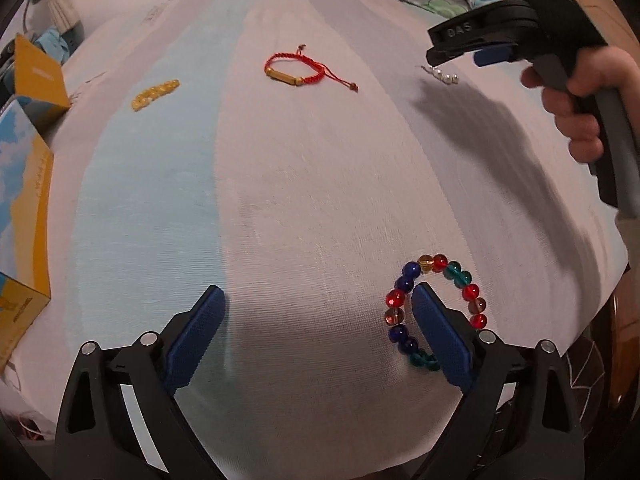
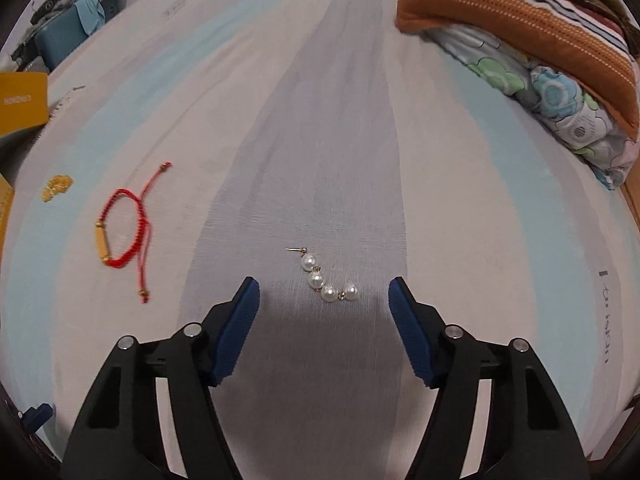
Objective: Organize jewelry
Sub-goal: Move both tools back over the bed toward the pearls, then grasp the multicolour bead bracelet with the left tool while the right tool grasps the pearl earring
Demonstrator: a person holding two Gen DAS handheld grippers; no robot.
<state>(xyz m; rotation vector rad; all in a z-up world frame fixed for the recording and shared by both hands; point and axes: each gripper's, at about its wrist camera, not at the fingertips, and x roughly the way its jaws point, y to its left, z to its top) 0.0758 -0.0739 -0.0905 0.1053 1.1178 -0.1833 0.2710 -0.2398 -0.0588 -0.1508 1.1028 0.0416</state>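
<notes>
A bed [image 2: 320, 140] covered by a pale striped sheet serves as the working surface, with jewelry spread well apart so each piece can be taken singly. The left gripper [image 1: 318, 312] is held wide, one pad set inside the multicoloured bead bracelet [image 1: 436, 304], apparently to hook its ring. The right gripper [image 2: 324, 300] is held part-open and empty, straddling the pearl earring [image 2: 326, 278]. A red cord bracelet [image 1: 298, 70] lies farther off.

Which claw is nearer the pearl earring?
Right. The right claw hangs open just short of the pearl earring, not touching it. The left claw is far off, beside the multicoloured bead bracelet.
</notes>
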